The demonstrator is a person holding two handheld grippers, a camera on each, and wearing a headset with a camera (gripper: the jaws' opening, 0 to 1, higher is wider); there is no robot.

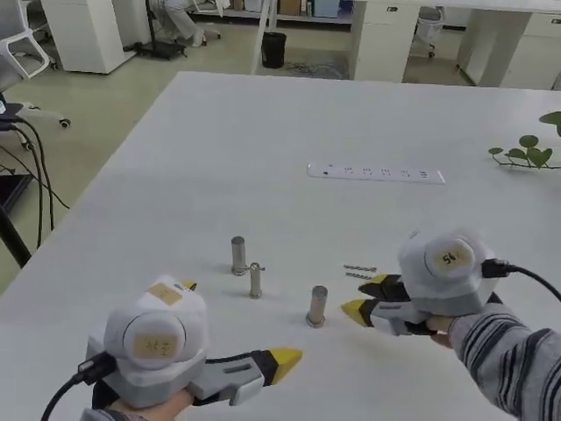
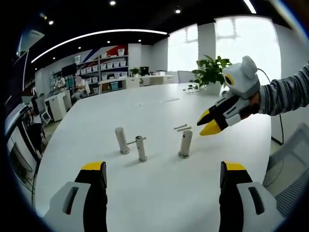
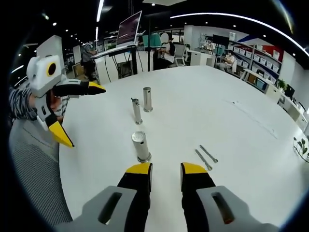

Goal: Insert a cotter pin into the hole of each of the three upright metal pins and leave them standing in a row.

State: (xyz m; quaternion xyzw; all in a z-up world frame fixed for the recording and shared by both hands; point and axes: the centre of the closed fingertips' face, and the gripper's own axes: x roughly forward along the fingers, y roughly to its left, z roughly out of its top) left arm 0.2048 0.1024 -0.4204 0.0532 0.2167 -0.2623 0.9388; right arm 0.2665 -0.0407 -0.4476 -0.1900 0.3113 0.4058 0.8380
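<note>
Cotter pins (image 1: 359,272) right of metal pins (image 1: 255,281)

Bright, even overhead light; fisheye edges distorted.

This is an open-plan office, probably with some laboratory use: a large white table (image 1: 263,158) with a power strip (image 1: 376,173) lying on it stands among white desks (image 1: 386,35), a swivel office chair (image 1: 22,53) and a black waste bin (image 1: 273,49) on a plain light floor. Further back there are shelves (image 2: 108,64) with many storage boxes, a monitor (image 3: 128,28) on a desk, a potted plant (image 2: 210,72) near the bright windows, and a person (image 3: 88,55) standing by the desks. The dark ceiling has small round lights (image 2: 112,3) (and also long light strips).
</note>
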